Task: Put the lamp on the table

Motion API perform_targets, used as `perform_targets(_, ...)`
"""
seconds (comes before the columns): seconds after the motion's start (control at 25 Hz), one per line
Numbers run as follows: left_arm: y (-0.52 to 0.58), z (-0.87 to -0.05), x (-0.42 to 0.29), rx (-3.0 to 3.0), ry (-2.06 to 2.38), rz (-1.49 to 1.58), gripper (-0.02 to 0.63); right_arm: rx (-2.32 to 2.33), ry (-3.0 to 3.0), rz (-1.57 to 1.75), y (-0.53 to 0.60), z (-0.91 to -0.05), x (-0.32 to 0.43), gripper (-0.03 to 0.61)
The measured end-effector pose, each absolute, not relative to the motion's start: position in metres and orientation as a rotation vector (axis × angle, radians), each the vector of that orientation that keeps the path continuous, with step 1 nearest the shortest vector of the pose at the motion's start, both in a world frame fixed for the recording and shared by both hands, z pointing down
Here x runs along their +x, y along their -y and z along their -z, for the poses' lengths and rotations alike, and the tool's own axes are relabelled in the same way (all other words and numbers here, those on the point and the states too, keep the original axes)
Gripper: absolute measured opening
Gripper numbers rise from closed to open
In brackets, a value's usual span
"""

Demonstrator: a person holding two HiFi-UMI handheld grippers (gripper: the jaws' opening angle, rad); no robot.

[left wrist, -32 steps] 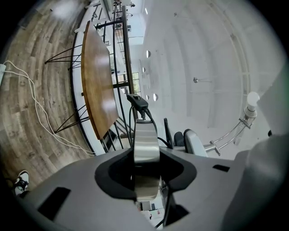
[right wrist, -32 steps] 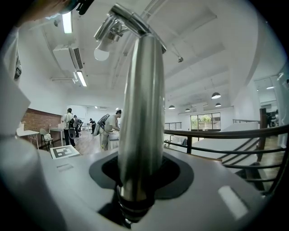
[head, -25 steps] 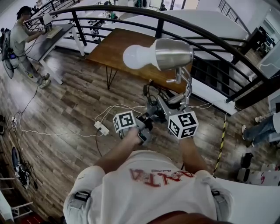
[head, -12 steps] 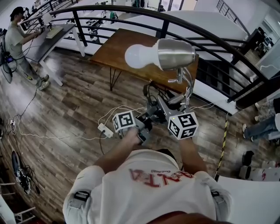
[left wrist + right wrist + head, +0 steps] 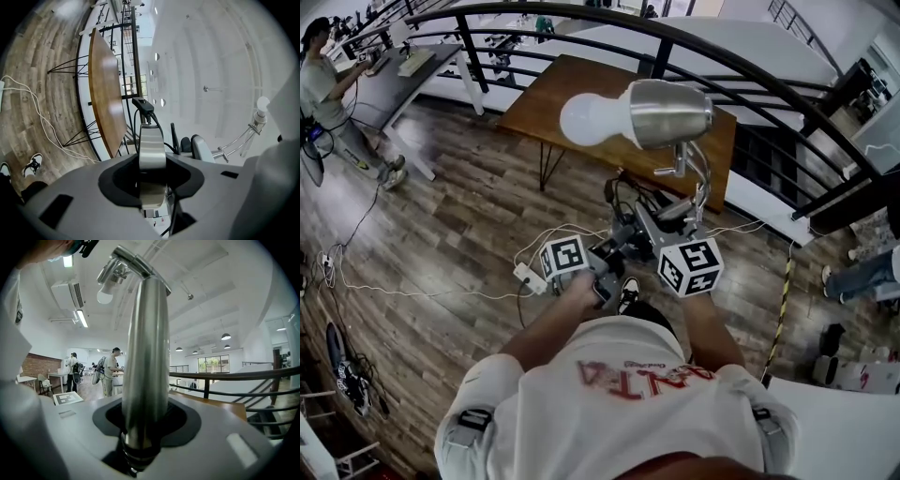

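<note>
A lamp with a brushed-metal shade (image 5: pixel 673 112) and a white bulb (image 5: pixel 589 120) is carried in the air, in front of the wooden table (image 5: pixel 572 89) on black hairpin legs. My right gripper (image 5: pixel 675 225) is shut on the lamp's upright silver stem (image 5: pixel 146 357), which fills the right gripper view. My left gripper (image 5: pixel 619 246) is shut on a flat silver part of the lamp's base (image 5: pixel 151 150), from which a black cable (image 5: pixel 143 105) runs. The tabletop (image 5: pixel 101 93) shows bare beyond it.
A curved black railing (image 5: pixel 750 70) runs behind the table. A white power strip with cords (image 5: pixel 527 277) lies on the wood floor to the left. A person (image 5: pixel 321 89) works at a far desk; others (image 5: pixel 110 369) stand in the room.
The whole view has crept a little toward the table, and a shoe now shows below the grippers. Both grippers hold the lamp as before.
</note>
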State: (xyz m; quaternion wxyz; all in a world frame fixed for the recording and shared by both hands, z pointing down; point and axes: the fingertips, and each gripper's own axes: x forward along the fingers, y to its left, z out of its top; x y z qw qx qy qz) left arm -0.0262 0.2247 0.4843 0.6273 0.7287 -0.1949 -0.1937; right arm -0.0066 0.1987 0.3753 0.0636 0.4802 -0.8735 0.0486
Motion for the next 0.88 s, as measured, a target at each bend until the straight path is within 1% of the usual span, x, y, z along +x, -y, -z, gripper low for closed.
perform_targets(0.2, -0.213, -0.495, -0.026, 1.678, 0.479, 0.443, 0.144, 1.427, 2.669, -0.164, -0.187, -0.387, -0.004, 0.164)
perform_targets(0.44, -0.14, -0.482, -0.021, 1.637, 0.509, 0.463, 0.144, 1.372, 2.688, -0.209, -0.108, -0.375, 0.001, 0.164)
perform_targets(0.88, -0.054, -0.481, 0.018, 1.614, 0.576, 0.489, 0.144, 1.29, 2.734, -0.233, -0.02, -0.374, 0.041, 0.164)
